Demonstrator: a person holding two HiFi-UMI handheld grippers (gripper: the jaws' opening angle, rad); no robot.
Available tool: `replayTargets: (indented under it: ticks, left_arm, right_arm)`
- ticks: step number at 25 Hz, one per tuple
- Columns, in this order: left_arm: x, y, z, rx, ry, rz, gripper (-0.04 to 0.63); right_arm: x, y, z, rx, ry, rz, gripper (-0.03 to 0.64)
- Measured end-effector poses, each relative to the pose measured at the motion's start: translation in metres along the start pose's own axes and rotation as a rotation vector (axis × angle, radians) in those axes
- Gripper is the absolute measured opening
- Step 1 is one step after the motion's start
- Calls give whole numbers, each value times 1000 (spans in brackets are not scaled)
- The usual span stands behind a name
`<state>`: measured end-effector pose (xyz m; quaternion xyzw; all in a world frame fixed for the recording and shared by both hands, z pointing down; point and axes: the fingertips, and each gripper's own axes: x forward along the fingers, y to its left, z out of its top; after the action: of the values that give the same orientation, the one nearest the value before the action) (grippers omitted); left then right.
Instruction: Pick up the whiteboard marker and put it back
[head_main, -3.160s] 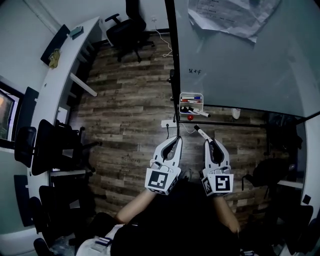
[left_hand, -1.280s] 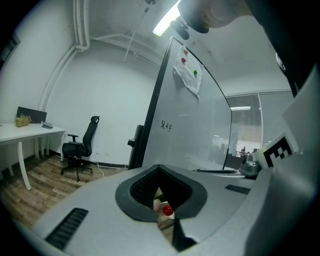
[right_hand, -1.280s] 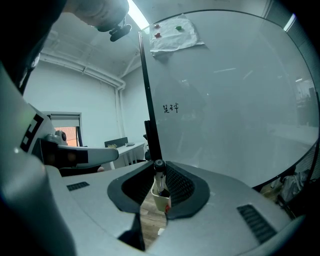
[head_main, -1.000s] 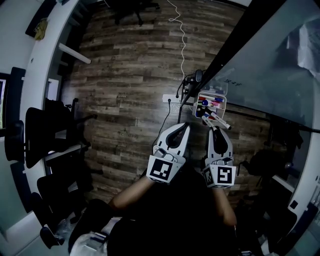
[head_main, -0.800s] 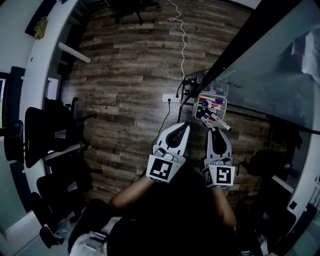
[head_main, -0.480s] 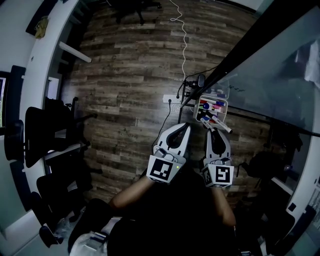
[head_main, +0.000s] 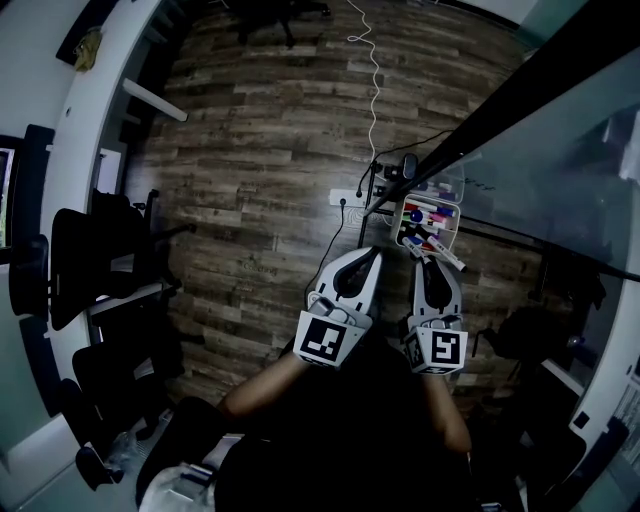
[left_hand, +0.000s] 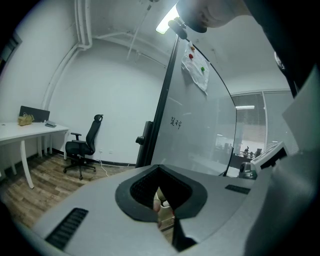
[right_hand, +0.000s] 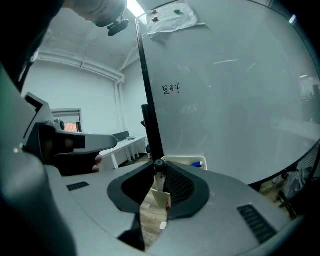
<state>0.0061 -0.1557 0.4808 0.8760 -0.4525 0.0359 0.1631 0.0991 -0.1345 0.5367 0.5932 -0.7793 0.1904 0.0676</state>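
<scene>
Ahead of the right hand-held gripper (head_main: 431, 265) the whiteboard (head_main: 560, 150) is seen. At the foot of the board, just beyond the jaw tips, is the white tray (right_hand: 187, 160) into which the whiteboard marker (right_hand: 158, 175) is judged to be due. The whiteboard marker is pinched between the right jaws near their tips, its black end pointed forward and a little upward at the tray's near rim, so the return is taken to be close to its last stage. For the step to be done well, the whiteboard marker should be carried over the rim, lowered into a free gap and only then released. A release made short of the rim would let it drop to the wooden floor (head_main: 260, 150). Room inside the tray is limited by the coloured markers (head_main: 425, 215) already stored. A stray marker (head_main: 448, 260) is seen overhanging the tray on the side nearest the right jaws, where it could be knocked loose. Beside the right one, the left hand-held gripper (head_main: 366, 256) is held with its jaws pressed together and nothing between them. Farther off to the left of both are found a long white tabletop (head_main: 70, 150) and an office chair (left_hand: 82, 142). By the board's dark frame (head_main: 480, 115) lies a power strip (head_main: 345, 197) with a trailing white cable (head_main: 372, 70).
</scene>
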Motion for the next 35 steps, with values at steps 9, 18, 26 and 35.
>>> replayTargets:
  ticks: [9, 18, 26, 35]
  left_arm:
    - [1, 1, -3, -4, 6, 2, 8]
    - [0, 1, -3, -3, 6, 3, 8]
    - [2, -2, -4, -2, 3, -4, 8]
    - [1, -6, -3, 1, 2, -12, 8]
  right_arm:
    - [3, -1, 1, 7, -5, 14, 81]
    - [3, 2, 0, -7, -6, 45, 89]
    - [-1, -2, 2, 6, -11, 23, 89]
    - [-7, -4, 3, -1, -32, 21, 89]
